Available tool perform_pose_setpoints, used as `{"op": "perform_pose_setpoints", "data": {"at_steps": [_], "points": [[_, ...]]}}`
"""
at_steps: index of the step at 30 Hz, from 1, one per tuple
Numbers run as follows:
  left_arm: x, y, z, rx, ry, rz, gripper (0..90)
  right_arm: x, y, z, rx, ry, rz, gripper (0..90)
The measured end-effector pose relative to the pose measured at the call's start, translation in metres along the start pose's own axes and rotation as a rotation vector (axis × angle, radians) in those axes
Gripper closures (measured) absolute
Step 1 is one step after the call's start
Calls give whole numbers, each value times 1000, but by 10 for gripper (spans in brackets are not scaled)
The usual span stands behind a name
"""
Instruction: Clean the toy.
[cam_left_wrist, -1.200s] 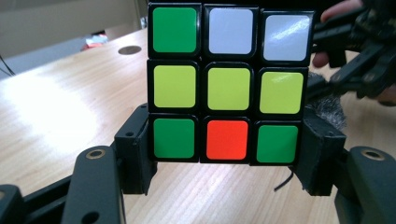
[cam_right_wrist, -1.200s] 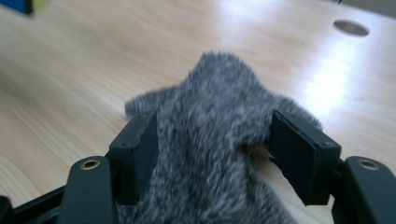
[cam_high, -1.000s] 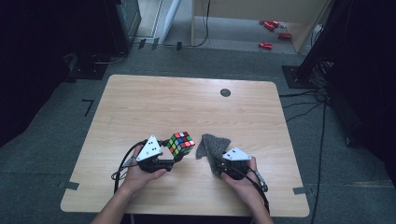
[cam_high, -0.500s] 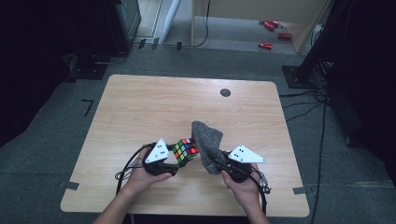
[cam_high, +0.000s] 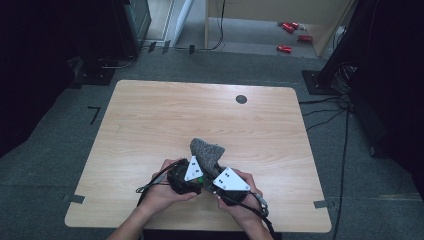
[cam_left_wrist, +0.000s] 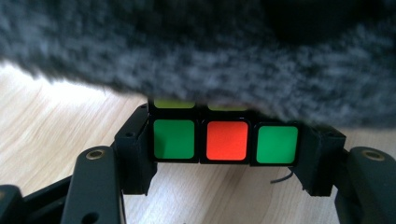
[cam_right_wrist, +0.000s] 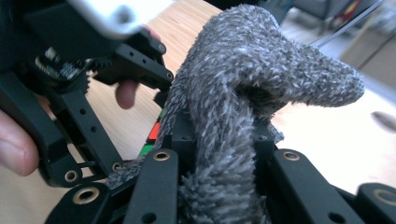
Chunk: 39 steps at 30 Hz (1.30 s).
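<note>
Left gripper (cam_left_wrist: 226, 154) pinches the cube (cam_left_wrist: 226, 140) by its sides, low over the table (cam_high: 150, 130), near its front edge. Right gripper (cam_right_wrist: 219, 158) squeezes a bunched grey cloth (cam_right_wrist: 243, 93), its jaws having just been opening and closing around it. The cloth drapes over the cube's top, touching it. By my read, wiping is underway: the top is getting covered, while the green-and-red face below the cloth looks untouched.

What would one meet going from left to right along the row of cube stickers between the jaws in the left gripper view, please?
Left gripper finger → green sticker → red sticker → second green sticker → the opposite finger.
</note>
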<state>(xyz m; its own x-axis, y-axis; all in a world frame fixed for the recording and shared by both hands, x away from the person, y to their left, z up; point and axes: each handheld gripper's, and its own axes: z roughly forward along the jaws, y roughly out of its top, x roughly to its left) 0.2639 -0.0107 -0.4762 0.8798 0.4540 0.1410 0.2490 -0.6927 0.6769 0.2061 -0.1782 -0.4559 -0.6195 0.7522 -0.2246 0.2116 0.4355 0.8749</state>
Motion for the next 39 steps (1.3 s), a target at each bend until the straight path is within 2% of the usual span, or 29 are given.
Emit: {"op": "perform_pose_setpoints", "data": {"at_steps": [2, 6, 9, 11, 13, 15, 16, 18, 20, 22, 24, 26, 30, 32, 37, 39], "points": [[1, 2, 0, 26, -15, -26, 353, 5, 1, 0, -4, -17, -43, 721], [5, 3, 0, 79, -44, -75, 353, 7, 0, 1, -16, 24, -58, 728], [4, 4, 0, 107, -43, -74, 353, 10, 0, 4, 5, 55, -88, 729], [1, 5, 1, 104, -40, -65, 353, 12, -1, 6, 20, 86, -97, 731], [2, 6, 0, 101, -42, -64, 354, 12, -1, 7, 26, 72, -125, 738], [3, 6, -1, 93, -47, -62, 354, 5, -1, 7, 29, 45, -80, 739], [3, 6, -2, 89, -48, -62, 354, -1, -1, 6, 37, 13, -47, 741], [3, 6, -1, 90, -50, -59, 354, -5, -1, 5, 43, 11, -29, 742], [2, 6, 0, 96, -47, -55, 354, -2, -1, 5, 46, 26, -34, 741], [2, 6, 1, 100, -50, -48, 354, 6, 1, 5, 53, 49, -66, 742], [2, 5, 0, 100, -45, -44, 354, 11, 2, 6, 56, 80, -60, 745], [3, 5, 0, 92, -42, -48, 354, 13, 4, 8, 71, 61, -71, 748], [4, 5, -2, 80, -42, -51, 354, -2, 3, 6, 82, 14, 0, 749], [5, 5, -2, 75, -44, -55, 354, -6, 2, 5, 75, 22, 25, 749], [4, 5, -3, 71, -34, -48, 355, 6, 6, 5, 68, 46, -30, 747], [4, 5, -3, 66, -39, -44, 355, 0, 5, 4, 67, 46, -12, 748]]}}
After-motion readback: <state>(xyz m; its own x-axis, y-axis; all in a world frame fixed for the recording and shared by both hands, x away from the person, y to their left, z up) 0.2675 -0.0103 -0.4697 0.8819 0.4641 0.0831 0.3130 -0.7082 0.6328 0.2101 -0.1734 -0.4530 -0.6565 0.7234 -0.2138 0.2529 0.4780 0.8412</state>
